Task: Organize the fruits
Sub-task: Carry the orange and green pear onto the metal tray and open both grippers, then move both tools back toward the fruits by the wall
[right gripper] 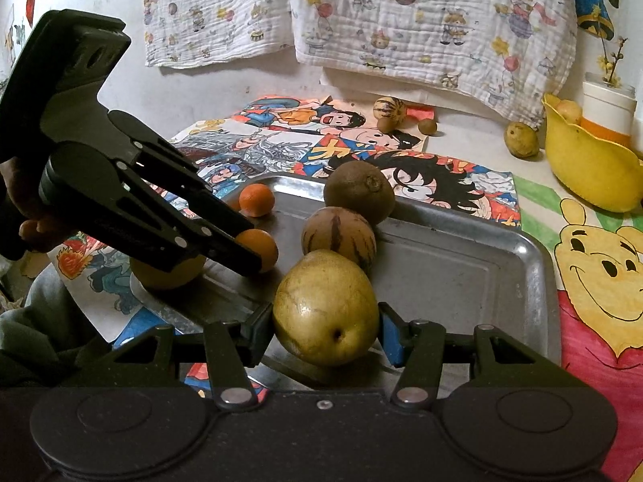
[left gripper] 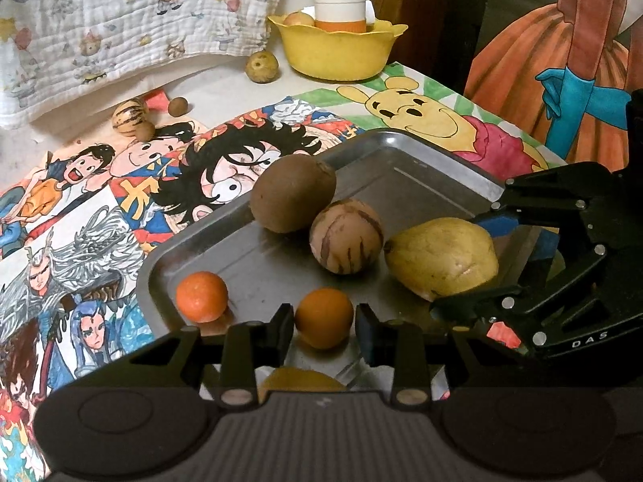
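A metal tray (left gripper: pixel 422 168) (right gripper: pixel 482 265) holds a brown kiwi (left gripper: pixel 293 193) (right gripper: pixel 359 192), a striped melon (left gripper: pixel 346 236) (right gripper: pixel 338 237), a yellow pear (left gripper: pixel 442 257) (right gripper: pixel 325 307) and two small oranges (left gripper: pixel 201 296) (right gripper: pixel 256 199). My left gripper (left gripper: pixel 324 331) (right gripper: pixel 257 251) has its pads around the nearer orange (left gripper: pixel 324 317) (right gripper: pixel 259 247), with slight gaps. My right gripper (right gripper: pixel 325 335) (left gripper: pixel 466 259) is closed on the pear, which rests on the tray. A yellow fruit (left gripper: pixel 299 381) (right gripper: pixel 168 275) lies under the left gripper.
A yellow bowl (left gripper: pixel 337 50) (right gripper: pixel 590 168) with a fruit and a white cup stands at the back. Loose on the table: a pear (left gripper: pixel 262 66) (right gripper: pixel 521 139), a striped melon (left gripper: pixel 129 114) (right gripper: pixel 389 109) and small brown fruits (left gripper: pixel 177 106) (right gripper: pixel 427 126). Cartoon mats cover the table.
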